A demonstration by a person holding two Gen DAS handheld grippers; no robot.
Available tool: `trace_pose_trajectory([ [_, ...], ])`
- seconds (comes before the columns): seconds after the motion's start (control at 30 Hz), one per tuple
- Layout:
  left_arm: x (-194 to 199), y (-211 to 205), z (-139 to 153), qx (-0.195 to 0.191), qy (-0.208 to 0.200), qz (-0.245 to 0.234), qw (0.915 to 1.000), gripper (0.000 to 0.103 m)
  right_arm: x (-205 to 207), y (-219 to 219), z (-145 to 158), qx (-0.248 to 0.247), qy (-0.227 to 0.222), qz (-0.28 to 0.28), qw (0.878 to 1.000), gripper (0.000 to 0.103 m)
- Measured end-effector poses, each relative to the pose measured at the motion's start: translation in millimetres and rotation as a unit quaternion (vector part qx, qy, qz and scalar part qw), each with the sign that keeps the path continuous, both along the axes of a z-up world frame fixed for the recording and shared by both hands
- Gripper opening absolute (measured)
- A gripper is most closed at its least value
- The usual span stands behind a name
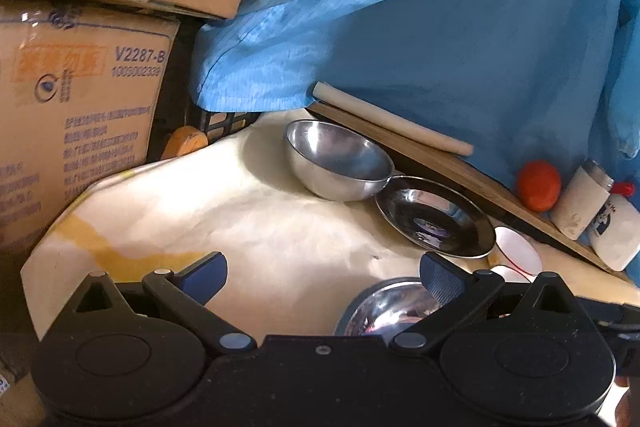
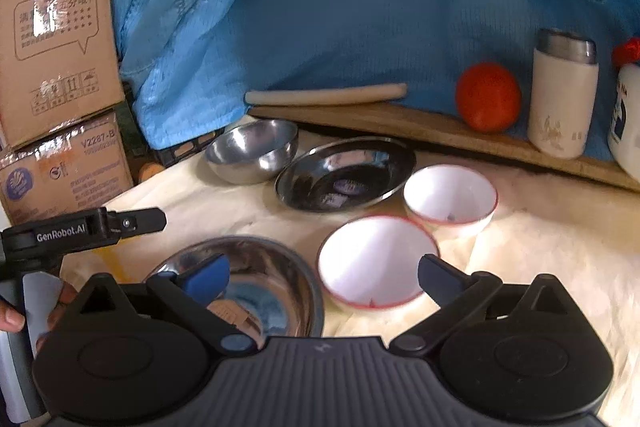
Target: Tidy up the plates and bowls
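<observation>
**benchnoob:** Looking at the cream cloth [image 2: 540, 227] first — it drops off at the left, where cardboard boxes [image 1: 76, 115] stand stacked, and a wooden board [image 2: 400, 125] bounds it at the back under the hanging blue fabric [image 2: 360, 7]. Most of the bare cloth is on the left in the left wrist view, plus a strip off to the right in the right wrist view.

**dishstacker:** Where's the crockery sitting though?

**benchnoob:** Steel bowl [image 2: 252, 151] at the back left, rim just touching the shallow steel plate [image 2: 346, 173] beside it. Right of the plate is a small white bowl [image 2: 450, 197] with a red rim, and a bigger white bowl [image 2: 376, 261] with the same red rim sits nearer, just beside it. Another steel dish [image 2: 260, 279] is nearest of all, left of the big white one — shiny, full of reflections.

**dishstacker:** Grippers holding anything?

**benchnoob:** Nope. Left gripper [image 1: 322, 277] has its jaws spread wide over bare cloth, nothing between the blue pads. Right gripper [image 2: 324, 277] is spread just as wide and grips nothing; the near dish and big white bowl lie beyond its fingers. On the board: a pale rolling pin [image 2: 326, 95], an orange [image 2: 488, 97], a cream flask [image 2: 562, 95] and a white bottle [image 2: 628, 119].
</observation>
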State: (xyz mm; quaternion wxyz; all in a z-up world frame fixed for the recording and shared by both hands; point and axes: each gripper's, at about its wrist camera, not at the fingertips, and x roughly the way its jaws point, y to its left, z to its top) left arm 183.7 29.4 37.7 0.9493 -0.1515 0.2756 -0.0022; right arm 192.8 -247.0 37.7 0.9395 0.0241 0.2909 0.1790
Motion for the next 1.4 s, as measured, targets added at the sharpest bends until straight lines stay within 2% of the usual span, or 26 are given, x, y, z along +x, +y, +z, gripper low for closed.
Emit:
trace_pose_trajectory([
  [0.2,24,-6,5,-0.014,0.023,-0.011,0.9996,0.102,23,-5,13,-0.011,-0.014,-0.005,1.000,0.103],
  [0.37,50,-11,7,-0.052,0.050,-0.025,0.9971,0.102,57,-13,29,-0.006,-0.016,-0.004,1.000,0.103],
  [0.53,74,-19,4,-0.069,0.074,-0.031,0.9944,0.102,98,-21,33,0.039,0.029,-0.005,0.999,0.103],
  [0.7,96,-26,-1,-0.083,0.093,-0.032,0.9916,0.102,132,-18,28,0.038,0.066,-0.007,0.997,0.103],
  [0.87,115,-31,-11,-0.126,0.122,-0.036,0.9838,0.102,150,-20,18,0.043,0.097,-0.015,0.994,0.103],
  [1.0,129,-36,-21,-0.147,0.147,-0.037,0.9773,0.102,164,-29,9,0.074,0.123,-0.026,0.989,0.103],
  [1.07,132,-38,-22,-0.150,0.146,-0.034,0.9772,0.102,168,-34,5,0.095,0.136,-0.018,0.986,0.103],
  [1.4,147,-45,-27,-0.162,0.134,-0.031,0.9772,0.102,177,-44,-2,0.151,0.128,-0.003,0.980,0.103],
])
